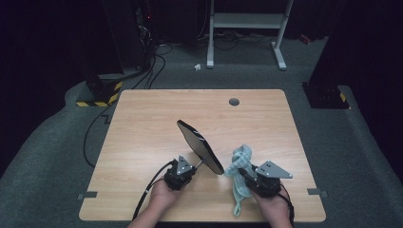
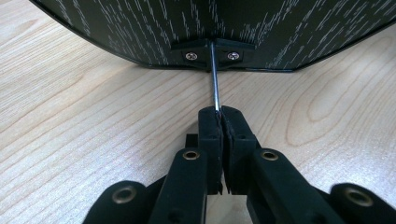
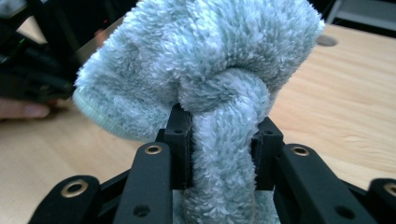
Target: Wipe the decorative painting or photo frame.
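The dark oval mirror [image 1: 200,146] stands tilted above the wooden table [image 1: 142,142], its thin metal stem [image 2: 213,79] running down into the left gripper [image 1: 192,167], whose jaws are pinched tight on the stem just below the mirror's screwed bracket. Just beside the mirror's right edge hangs the pale blue fluffy cloth [image 3: 205,84], bunched above the right gripper [image 3: 222,140], whose jaws clamp a twisted strand of it.
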`<state>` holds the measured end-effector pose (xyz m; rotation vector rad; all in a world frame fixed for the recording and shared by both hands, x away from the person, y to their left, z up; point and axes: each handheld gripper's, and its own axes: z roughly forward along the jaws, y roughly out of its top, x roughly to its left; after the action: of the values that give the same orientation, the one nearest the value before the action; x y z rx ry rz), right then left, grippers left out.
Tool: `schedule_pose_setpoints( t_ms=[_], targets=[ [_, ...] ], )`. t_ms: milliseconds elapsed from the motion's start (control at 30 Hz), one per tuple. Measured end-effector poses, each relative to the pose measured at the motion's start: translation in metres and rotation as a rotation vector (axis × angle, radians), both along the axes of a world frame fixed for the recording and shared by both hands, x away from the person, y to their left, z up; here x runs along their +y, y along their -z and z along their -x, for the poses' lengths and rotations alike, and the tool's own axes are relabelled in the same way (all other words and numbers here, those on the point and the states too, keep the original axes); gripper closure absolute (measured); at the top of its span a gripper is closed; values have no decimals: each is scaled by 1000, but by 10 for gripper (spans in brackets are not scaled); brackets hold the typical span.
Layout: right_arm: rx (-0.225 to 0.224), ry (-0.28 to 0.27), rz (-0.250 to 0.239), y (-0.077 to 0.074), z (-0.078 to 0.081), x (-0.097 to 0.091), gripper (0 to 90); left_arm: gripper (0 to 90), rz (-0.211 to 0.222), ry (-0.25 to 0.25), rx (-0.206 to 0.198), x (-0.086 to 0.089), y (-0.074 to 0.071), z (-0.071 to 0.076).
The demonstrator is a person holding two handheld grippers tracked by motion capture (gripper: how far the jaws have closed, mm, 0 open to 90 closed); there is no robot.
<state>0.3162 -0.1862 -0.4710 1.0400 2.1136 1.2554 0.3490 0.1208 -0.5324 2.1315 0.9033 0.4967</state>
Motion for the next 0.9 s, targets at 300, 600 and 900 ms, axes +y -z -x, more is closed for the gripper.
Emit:
schedule_pose_setpoints(
  t_ms=[300,600,900],
  targets=[
    [-13,69,-23,-13,-12,-27,659,823,3,-1,0,0,0,0],
    [-5,178,-13,-9,-30,-60,640,763,14,-8,6,1,0,-1],
    [73,289,51,10,-55,-92,618,674,13,-14,11,1,0,0]
  ],
)
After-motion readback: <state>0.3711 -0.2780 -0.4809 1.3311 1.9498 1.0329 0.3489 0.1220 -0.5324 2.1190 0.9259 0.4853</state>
